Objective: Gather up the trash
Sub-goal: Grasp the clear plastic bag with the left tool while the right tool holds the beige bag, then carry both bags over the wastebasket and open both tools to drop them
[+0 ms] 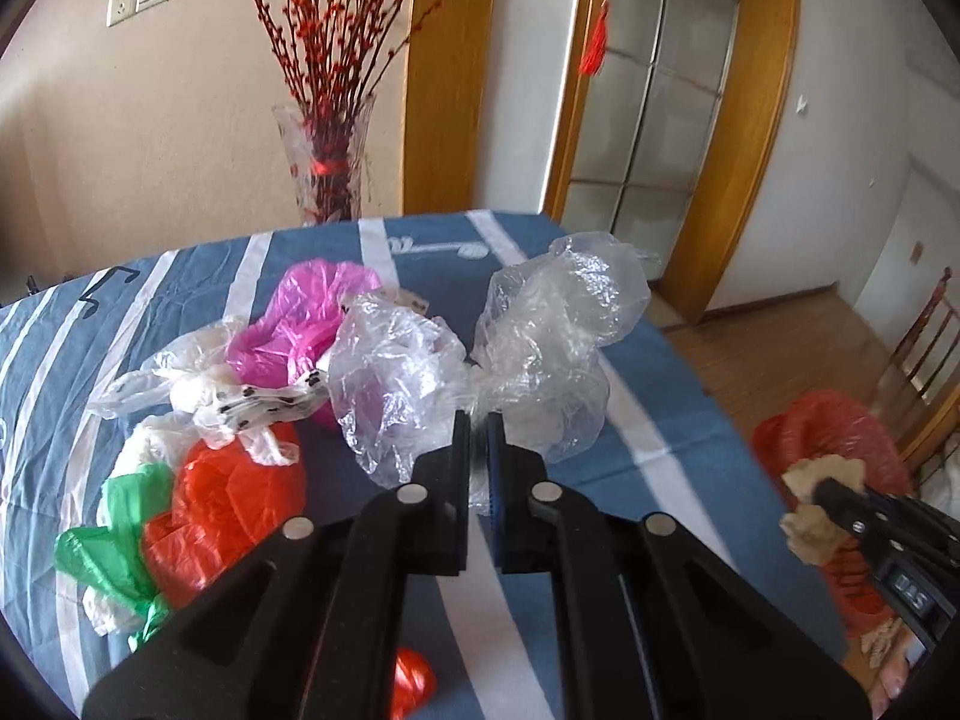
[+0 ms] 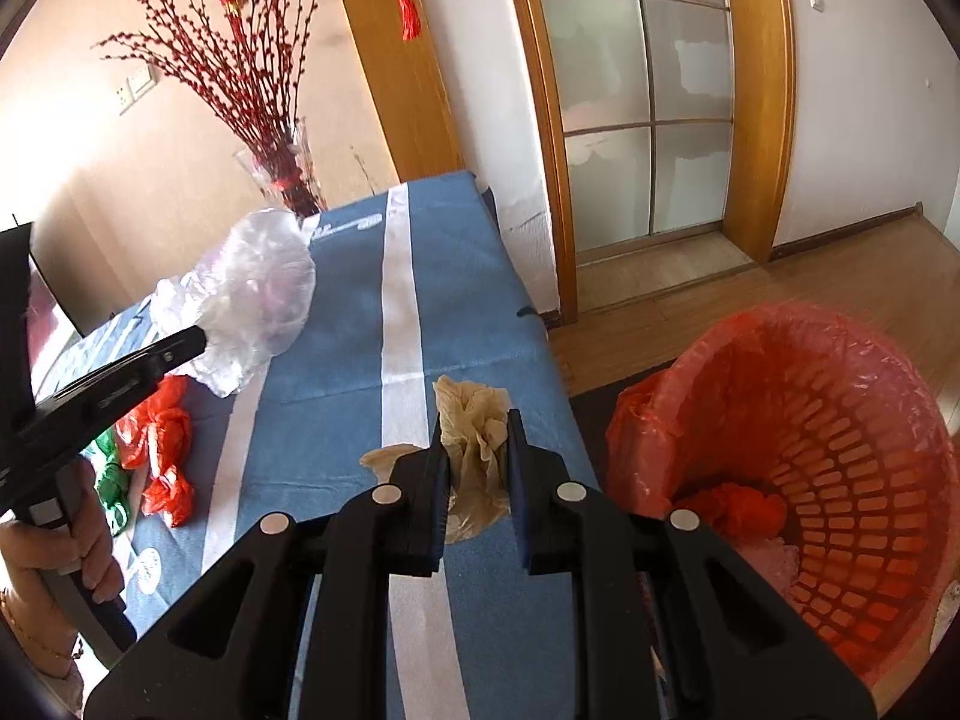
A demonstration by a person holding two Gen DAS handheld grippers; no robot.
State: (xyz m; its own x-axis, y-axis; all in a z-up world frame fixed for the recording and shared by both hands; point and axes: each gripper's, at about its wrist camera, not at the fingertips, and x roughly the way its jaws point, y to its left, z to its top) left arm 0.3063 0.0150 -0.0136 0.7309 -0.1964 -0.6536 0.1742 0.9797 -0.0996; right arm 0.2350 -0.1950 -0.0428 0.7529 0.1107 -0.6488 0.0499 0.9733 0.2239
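Left gripper (image 1: pixel 478 420) clenched on a clear plastic bag (image 1: pixel 540 336); right gripper (image 2: pixel 477 438) grasping a beige bag (image 2: pixel 474 456) beside the red-lined basket (image 2: pixel 840 420), which holds some trash; several coloured bags (image 1: pixel 240 480) remain on the table (image 1: pixel 630 420)

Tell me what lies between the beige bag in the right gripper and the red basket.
Nothing: in the right wrist view only bare tablecloth edge separates the beige bag from the red basket.
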